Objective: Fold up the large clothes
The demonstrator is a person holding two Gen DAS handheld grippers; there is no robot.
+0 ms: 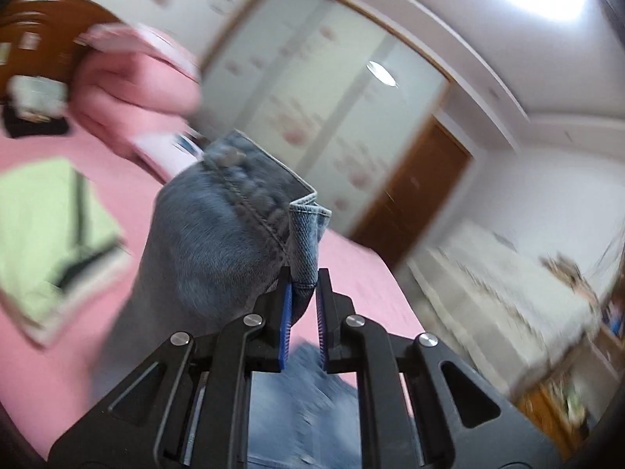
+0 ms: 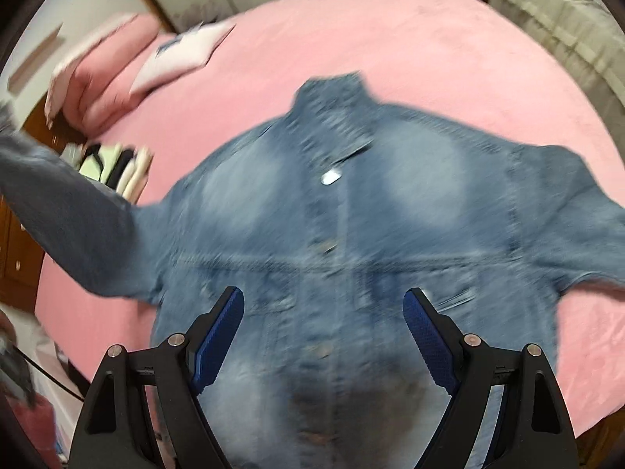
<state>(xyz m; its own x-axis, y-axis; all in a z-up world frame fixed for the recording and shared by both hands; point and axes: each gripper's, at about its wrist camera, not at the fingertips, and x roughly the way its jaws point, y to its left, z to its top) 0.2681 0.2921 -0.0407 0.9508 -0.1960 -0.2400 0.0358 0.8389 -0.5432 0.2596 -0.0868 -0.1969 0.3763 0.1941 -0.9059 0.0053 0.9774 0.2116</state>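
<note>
A blue denim jacket (image 2: 336, 226) lies face up on the pink bed (image 2: 449, 51), collar toward the far side. Its left sleeve (image 2: 74, 219) is lifted off the bed toward the left edge of the right wrist view. In the left wrist view my left gripper (image 1: 304, 289) is shut on the sleeve's cuff (image 1: 306, 234), and the sleeve (image 1: 207, 242) hangs down from it over the bed. My right gripper (image 2: 324, 312) hovers above the jacket's lower front, open, with nothing between its fingers. Both views are motion-blurred.
Pink pillows (image 2: 105, 78) and a white cushion (image 2: 179, 54) lie at the head of the bed. A stack of folded clothes (image 2: 117, 168), green on top (image 1: 50, 226), sits at the bed's left side. A wardrobe (image 1: 312, 90), a wooden door (image 1: 422, 187) and a covered sofa (image 1: 500, 297) stand beyond.
</note>
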